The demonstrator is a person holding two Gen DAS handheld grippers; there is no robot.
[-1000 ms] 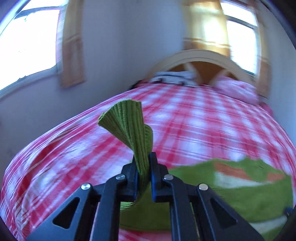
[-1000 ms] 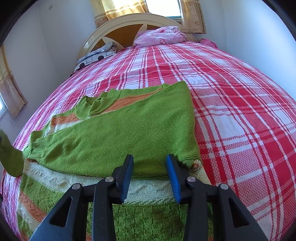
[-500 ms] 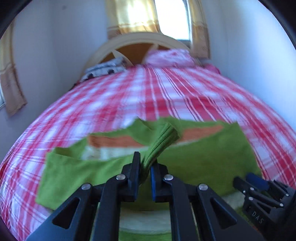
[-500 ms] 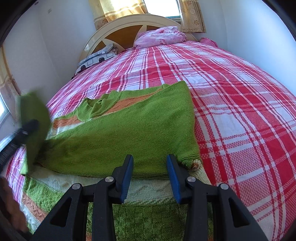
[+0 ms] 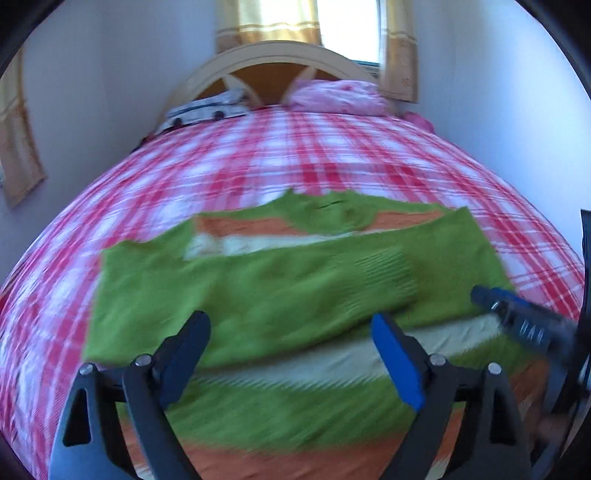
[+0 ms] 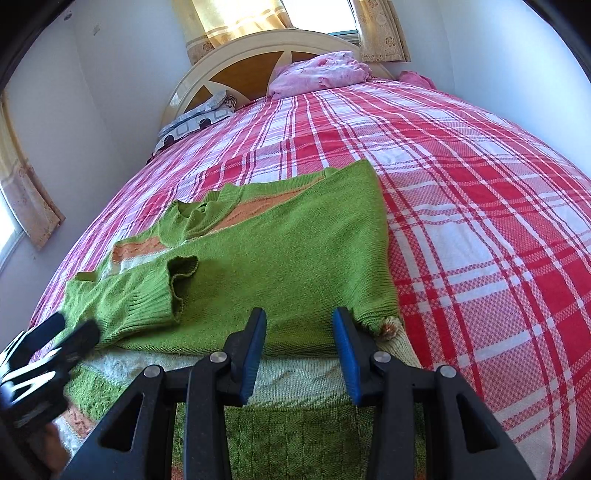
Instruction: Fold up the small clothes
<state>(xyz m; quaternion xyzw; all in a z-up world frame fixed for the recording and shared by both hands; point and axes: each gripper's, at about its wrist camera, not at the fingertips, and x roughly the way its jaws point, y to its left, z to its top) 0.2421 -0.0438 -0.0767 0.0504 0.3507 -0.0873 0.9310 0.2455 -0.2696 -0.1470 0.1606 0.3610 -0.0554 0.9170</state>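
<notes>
Left gripper (image 5: 291, 354) jaws opening, nothing between the pads; sweater (image 5: 280, 288) lies flat just beyond the tips, toward 12 o'clock, and runs under them toward 6; left sleeve (image 6: 147, 291) lies folded across the body, cuff (image 6: 183, 273) curled up, at 10 o'clock from the right tips; left-wrist view is motion-blurred, so fine contact there can't be read.

Right gripper (image 6: 299, 350) jaws part open, empty; pads hover at the folded green edge of the sweater (image 6: 295, 258), cloth spreading away toward 12 o'clock; whether the tips touch the knit I cannot tell; striped white-and-green hem passes below the fingers at 6 o'clock; right gripper also shows at 3 o'clock in the left view, left one at 8 o'clock in the right view.

Sweater sits on a red-and-white plaid bedspread (image 6: 480, 206), collar pointing toward 11 o'clock; pink pillow (image 6: 321, 72) and patterned pillow (image 6: 195, 120) lie by the arched headboard (image 6: 243, 59) at 12 o'clock, well apart from the sweater; curtained window (image 6: 314, 14) behind the headboard.
</notes>
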